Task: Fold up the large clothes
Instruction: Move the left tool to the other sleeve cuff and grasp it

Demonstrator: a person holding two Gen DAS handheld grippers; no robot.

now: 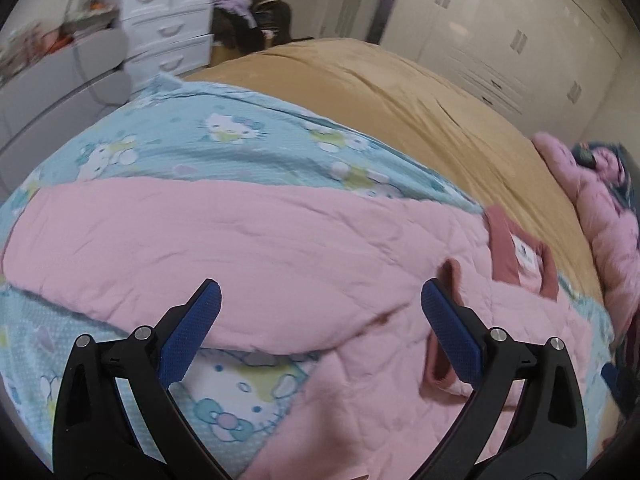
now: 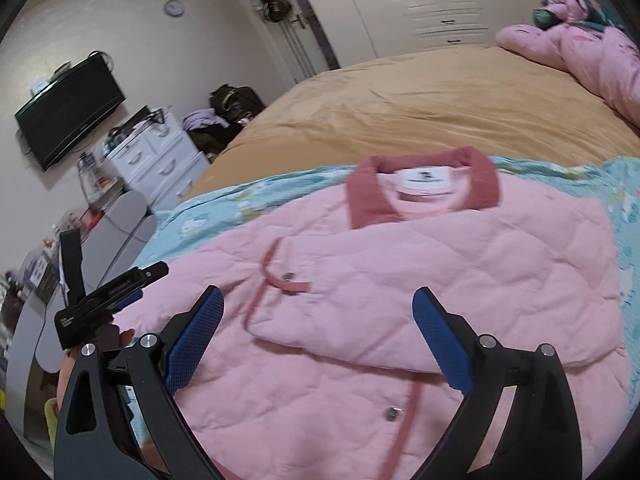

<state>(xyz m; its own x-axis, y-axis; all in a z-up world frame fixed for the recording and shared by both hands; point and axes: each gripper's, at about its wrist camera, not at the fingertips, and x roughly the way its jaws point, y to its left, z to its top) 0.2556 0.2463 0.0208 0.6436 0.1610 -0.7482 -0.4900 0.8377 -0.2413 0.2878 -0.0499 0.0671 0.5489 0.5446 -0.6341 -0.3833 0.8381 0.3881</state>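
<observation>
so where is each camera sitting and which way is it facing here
Left wrist: on the left gripper, open above the pink quilted jacket, facing across the bed to the white drawers; only its own fingers show.
Right wrist: on the right gripper, open over the jacket's front, facing its collar and the wardrobe; the left gripper and fingers of a hand show at lower left.
Shared: jacket, blue cartoon blanket, tan bed cover, drawers, wardrobe.
</observation>
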